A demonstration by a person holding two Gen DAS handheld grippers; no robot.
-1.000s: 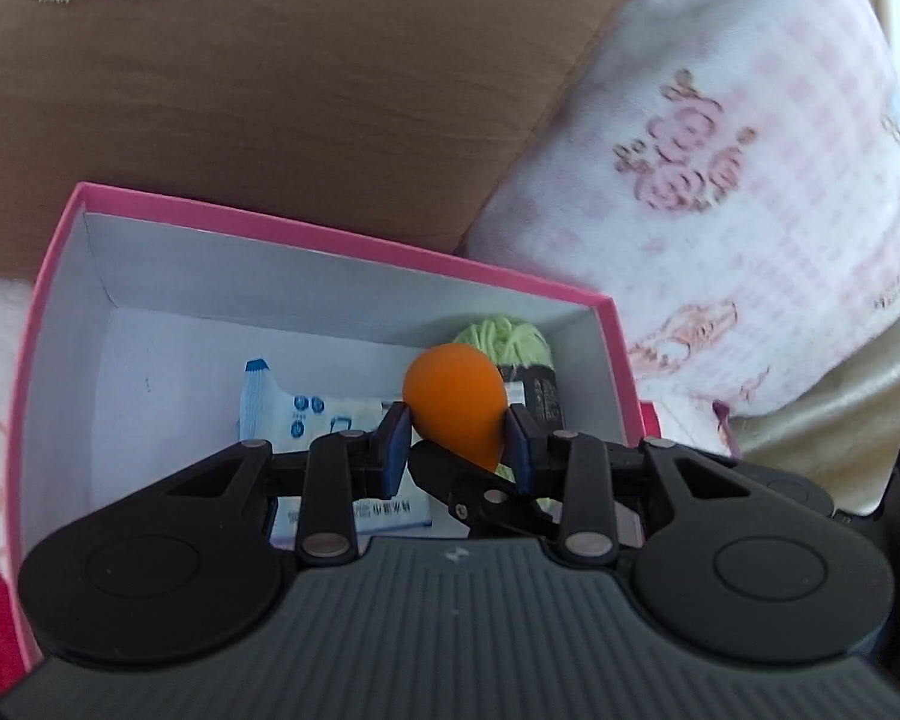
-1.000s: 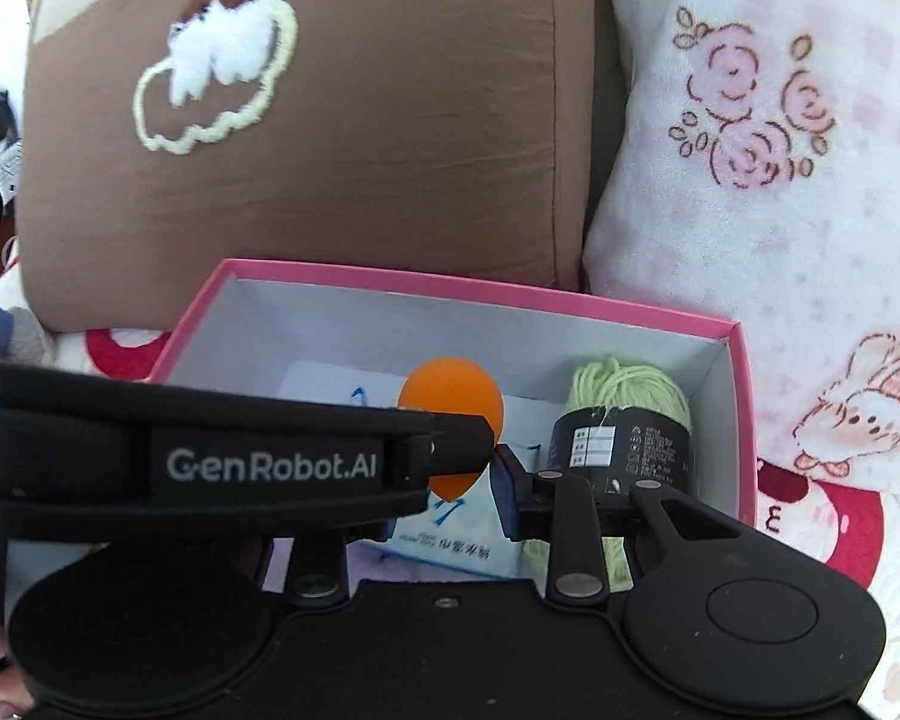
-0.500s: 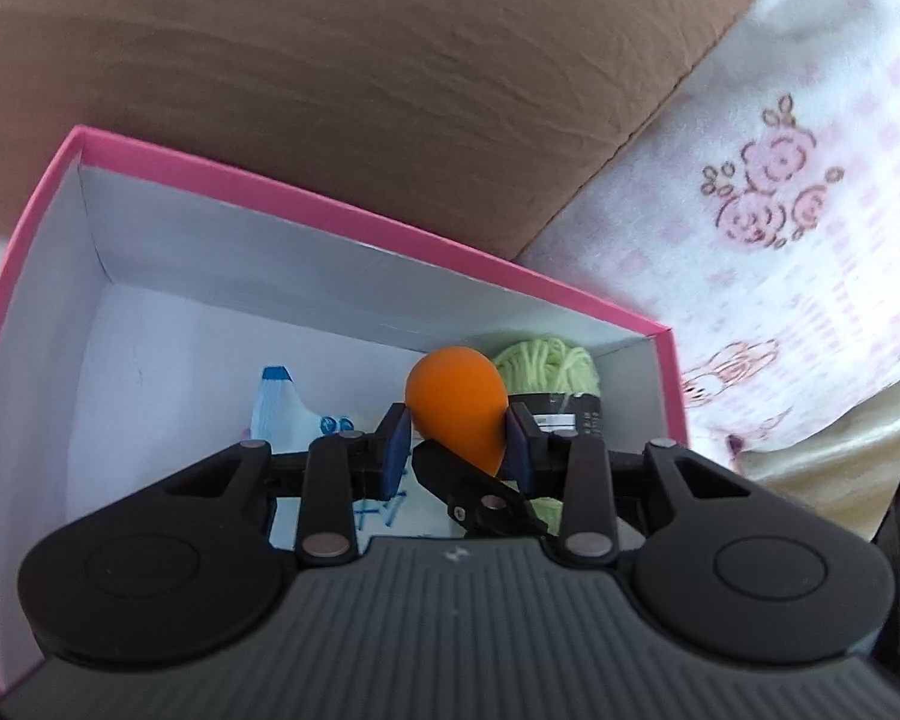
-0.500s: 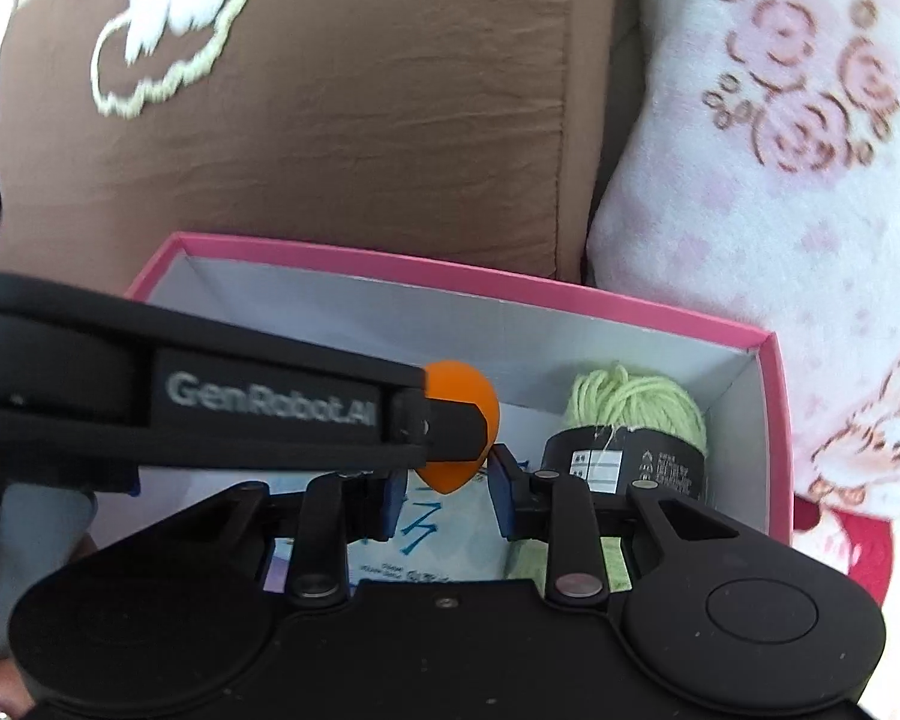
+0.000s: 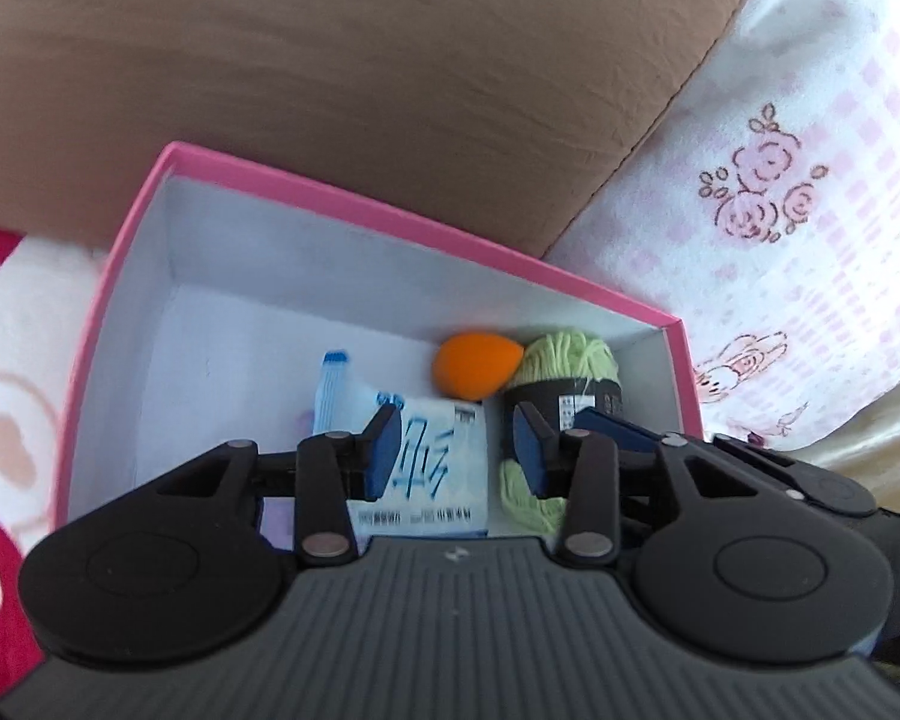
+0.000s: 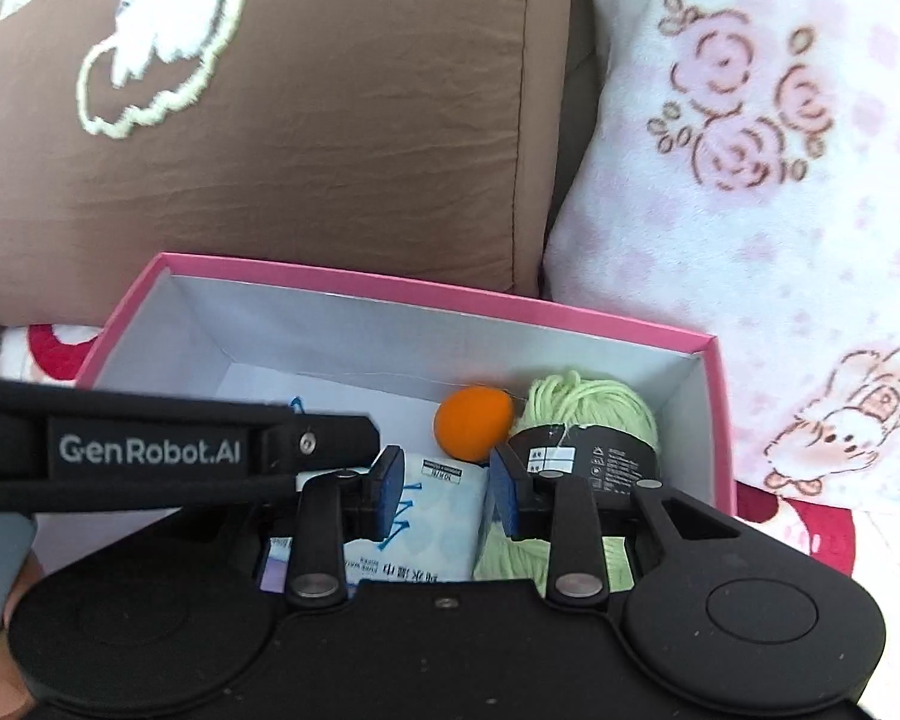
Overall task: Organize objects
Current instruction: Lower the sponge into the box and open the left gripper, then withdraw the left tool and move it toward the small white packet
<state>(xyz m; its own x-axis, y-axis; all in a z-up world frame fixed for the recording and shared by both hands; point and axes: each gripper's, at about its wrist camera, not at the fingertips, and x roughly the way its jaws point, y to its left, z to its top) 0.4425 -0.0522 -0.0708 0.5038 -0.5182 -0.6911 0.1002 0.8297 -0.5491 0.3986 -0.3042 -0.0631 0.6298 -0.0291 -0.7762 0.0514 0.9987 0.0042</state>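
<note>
An orange egg-shaped sponge (image 5: 474,363) (image 6: 471,423) lies on the floor of the pink box (image 5: 390,204) (image 6: 390,291), touching the green yarn ball (image 5: 570,360) (image 6: 588,408). A blue-white tissue pack (image 5: 432,468) (image 6: 426,516) lies in front of them. My left gripper (image 5: 457,426) hovers over the pack, its jaws opening with nothing between them; the sponge sits free beyond its tips. My right gripper (image 6: 444,474) hangs beside it over the pack and yarn, pads a little apart, holding nothing.
A brown cushion (image 5: 390,60) (image 6: 300,120) stands right behind the box. A pink-and-white flowered blanket (image 5: 780,210) (image 6: 750,180) rises to the right. The box's left half shows bare white floor. In the right wrist view the left gripper's body (image 6: 150,450) crosses the lower left.
The left gripper has let go of the orange sponge, which now rests in the box against the yarn. The left jaws have spread. The right gripper stays where it was.
</note>
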